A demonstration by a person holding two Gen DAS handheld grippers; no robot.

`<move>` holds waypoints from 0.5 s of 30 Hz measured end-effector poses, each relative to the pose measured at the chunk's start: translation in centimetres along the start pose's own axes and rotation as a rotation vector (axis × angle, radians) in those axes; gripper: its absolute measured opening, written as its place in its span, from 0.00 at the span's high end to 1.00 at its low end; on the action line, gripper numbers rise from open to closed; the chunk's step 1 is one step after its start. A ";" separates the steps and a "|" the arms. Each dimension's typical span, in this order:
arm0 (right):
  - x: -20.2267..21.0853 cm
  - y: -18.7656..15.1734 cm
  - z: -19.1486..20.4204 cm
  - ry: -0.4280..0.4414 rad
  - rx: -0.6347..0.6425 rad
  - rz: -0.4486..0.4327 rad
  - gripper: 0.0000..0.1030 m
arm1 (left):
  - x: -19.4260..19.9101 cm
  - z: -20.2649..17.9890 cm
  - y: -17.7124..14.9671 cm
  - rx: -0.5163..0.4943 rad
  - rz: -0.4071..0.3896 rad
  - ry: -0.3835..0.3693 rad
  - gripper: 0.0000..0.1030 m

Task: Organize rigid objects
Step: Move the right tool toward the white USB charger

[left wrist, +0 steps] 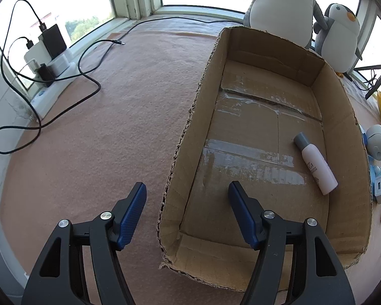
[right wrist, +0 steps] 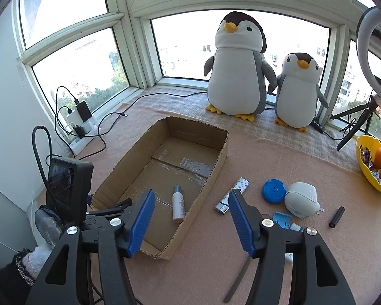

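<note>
Holds the left gripper (left wrist: 186,184) over the near left corner of the cardboard box (left wrist: 203,117), fingers apart, the box's left wall showing between them, nothing clamped. Points the right gripper (right wrist: 191,191) down toward the box's near right side, fingers likewise apart and empty.

Inside the box, on the taped floor near the right wall: a white bottle (left wrist: 316,164) with a grey cap, lying on its side, cap toward the windows.

Outside, on the desk (right wrist: 266,157) right of the box: a patterned lighter (right wrist: 231,197) near the wall, then a blue lid (right wrist: 273,190) just beside a white plug adapter (right wrist: 301,199), and a small black cylinder (right wrist: 336,217) further right. At the far right edge, a yellow bowl (right wrist: 364,171) with oranges. Against the window, two plush penguins (right wrist: 237,76), apart from the box.
</note>
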State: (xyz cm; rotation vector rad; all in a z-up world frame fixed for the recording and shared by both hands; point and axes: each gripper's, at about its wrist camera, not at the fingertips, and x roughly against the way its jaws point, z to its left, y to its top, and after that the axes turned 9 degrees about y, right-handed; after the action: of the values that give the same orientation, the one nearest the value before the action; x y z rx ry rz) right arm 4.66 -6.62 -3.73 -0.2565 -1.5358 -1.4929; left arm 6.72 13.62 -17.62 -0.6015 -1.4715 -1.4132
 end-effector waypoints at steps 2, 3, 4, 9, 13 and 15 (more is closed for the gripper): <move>2.3 0.0 -0.7 -0.026 -0.016 -0.028 0.45 | 0.0 0.0 0.1 -0.005 0.001 -0.001 0.35; 3.5 -0.1 -1.1 -0.041 -0.025 -0.042 0.45 | 0.0 0.0 0.1 -0.007 0.000 -0.001 0.35; 4.9 -0.1 -1.5 -0.055 -0.034 -0.057 0.45 | 0.0 0.0 0.1 -0.010 0.000 -0.001 0.35; 11.7 -0.6 -3.4 -0.153 -0.065 -0.135 0.37 | -0.1 -0.1 0.2 -0.015 -0.002 0.001 0.35; 16.9 -1.6 -5.1 -0.215 -0.110 -0.173 0.35 | -0.1 -0.2 0.2 -0.022 -0.003 0.003 0.35; 18.7 -2.4 -6.1 -0.252 -0.130 -0.175 0.33 | 0.0 -0.2 0.1 -0.026 -0.006 0.004 0.35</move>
State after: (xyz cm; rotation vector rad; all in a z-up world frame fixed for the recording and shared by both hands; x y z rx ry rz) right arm -4.11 -20.74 7.00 -0.4079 -1.6968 -1.7549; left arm 6.92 13.41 -17.61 -0.6100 -1.4549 -1.4396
